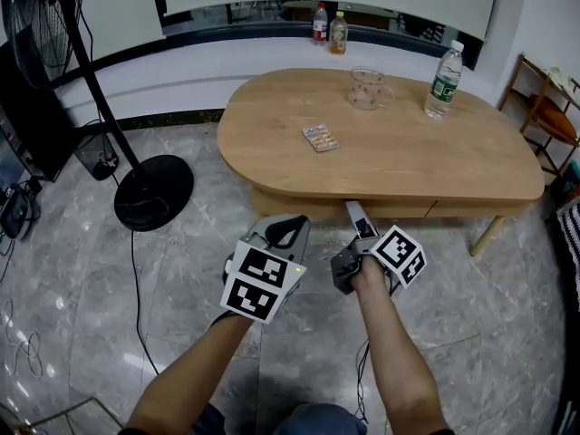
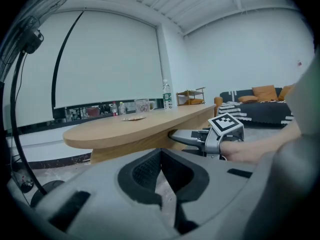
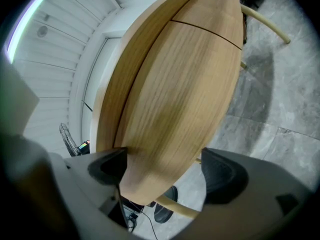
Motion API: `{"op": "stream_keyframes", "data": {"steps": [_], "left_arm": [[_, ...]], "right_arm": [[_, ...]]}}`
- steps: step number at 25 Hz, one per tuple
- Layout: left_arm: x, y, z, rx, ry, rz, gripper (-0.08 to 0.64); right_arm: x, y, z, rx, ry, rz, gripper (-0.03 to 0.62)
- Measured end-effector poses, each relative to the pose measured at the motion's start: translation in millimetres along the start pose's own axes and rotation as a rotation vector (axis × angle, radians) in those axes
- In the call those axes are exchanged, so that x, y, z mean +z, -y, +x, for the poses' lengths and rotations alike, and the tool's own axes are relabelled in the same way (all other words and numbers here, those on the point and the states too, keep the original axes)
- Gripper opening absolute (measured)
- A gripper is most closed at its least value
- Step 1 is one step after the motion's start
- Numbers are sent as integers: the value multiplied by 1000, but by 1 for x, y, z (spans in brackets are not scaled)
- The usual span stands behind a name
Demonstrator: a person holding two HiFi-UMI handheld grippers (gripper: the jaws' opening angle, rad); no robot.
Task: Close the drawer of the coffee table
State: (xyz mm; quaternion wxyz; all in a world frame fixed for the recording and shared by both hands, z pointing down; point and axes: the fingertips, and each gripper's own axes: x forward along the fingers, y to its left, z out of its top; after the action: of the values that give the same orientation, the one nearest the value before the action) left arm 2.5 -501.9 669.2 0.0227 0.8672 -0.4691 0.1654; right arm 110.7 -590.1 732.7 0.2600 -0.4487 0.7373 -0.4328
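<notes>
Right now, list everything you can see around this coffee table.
Table: one, light wood, room's middle.
Drawer: one, light wood, under table's near edge.
Mug: one, clear, on table.
Water bottle: one, clear, green label, table's right end.
Small packet: one, orange-silver, on table.
Drink bottles: two, red and yellow, window ledge.
Fan: one, black, floor, left.
Wooden rack: one, brown, far right.
Sofa: one, dark, orange cushions, beyond table.
Left tongs: one, grey, shut, short of table.
Right tongs: one, grey, open, at drawer front.
</notes>
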Motion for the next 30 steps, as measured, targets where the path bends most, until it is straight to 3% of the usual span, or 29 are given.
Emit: {"op": "stream_keyframes", "data": {"steps": [4, 6, 8, 14, 20, 30], "left_arm": [[1, 1, 0, -1, -2, -4, 8], [2, 0, -3, 2, -5, -11, 8], [8, 0, -9, 1, -6, -23, 8], [44, -3, -35, -18, -27, -62, 8], [122, -11, -67, -46, -39, -96, 8], [310, -38, -136, -50, -66, -94, 8]], "right_arm": [[0, 0, -2, -13, -2, 10, 461], [-1, 1, -8, -29, -4, 11, 419], [4, -6, -19, -36, 8, -22, 354], [18, -58, -51, -74, -41, -131, 331], [51, -143, -76, -145, -153, -328, 308], [140, -350, -77, -153, -278, -636, 223]]}}
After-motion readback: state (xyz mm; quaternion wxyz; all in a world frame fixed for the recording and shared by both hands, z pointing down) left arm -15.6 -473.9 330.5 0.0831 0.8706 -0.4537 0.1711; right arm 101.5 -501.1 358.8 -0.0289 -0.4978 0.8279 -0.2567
